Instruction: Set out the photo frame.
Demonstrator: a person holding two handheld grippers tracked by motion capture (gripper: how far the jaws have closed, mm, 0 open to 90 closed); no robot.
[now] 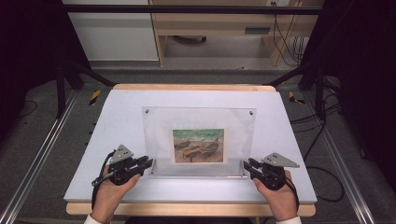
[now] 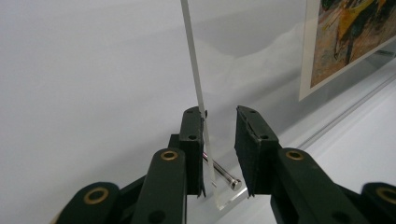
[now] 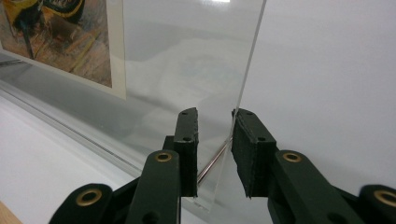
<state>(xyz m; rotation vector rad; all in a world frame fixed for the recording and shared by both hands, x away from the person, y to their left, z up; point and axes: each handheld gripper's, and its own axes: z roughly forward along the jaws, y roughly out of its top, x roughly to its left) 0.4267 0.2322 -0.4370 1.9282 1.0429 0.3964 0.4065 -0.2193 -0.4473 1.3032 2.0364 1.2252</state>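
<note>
Acrylic frame [image 1: 198, 140] stands near the centre of the high view on the white tabletop [image 1: 116, 121], its long axis running left to right across the picture and its broad face turned toward the bottom edge. Two small metal studs sit at its upper corners. A painted print [image 1: 198, 145] of boats, with a white border, sits low in the middle of the clear panel. The left hand-held gripper [image 1: 145, 164] lies at the lower left corner of the frame, held by the left hand [image 1: 112, 186], jaws pointing right. In the left gripper view, the left hand-held gripper [image 2: 219, 154] has its jaws apart with the panel's thin edge [image 2: 194, 65] between them, touching the left-of-picture jaw; a metal standoff pin [image 2: 222, 175] shows low in the gap. The right hand-held gripper [image 1: 247, 167] lies at the lower right corner, held by the right hand [image 1: 280, 198], jaws pointing left. In the right gripper view, the right hand-held gripper [image 3: 215, 156] likewise has its jaws apart astride the panel edge [image 3: 250, 65], which touches the right-of-picture jaw.
</note>
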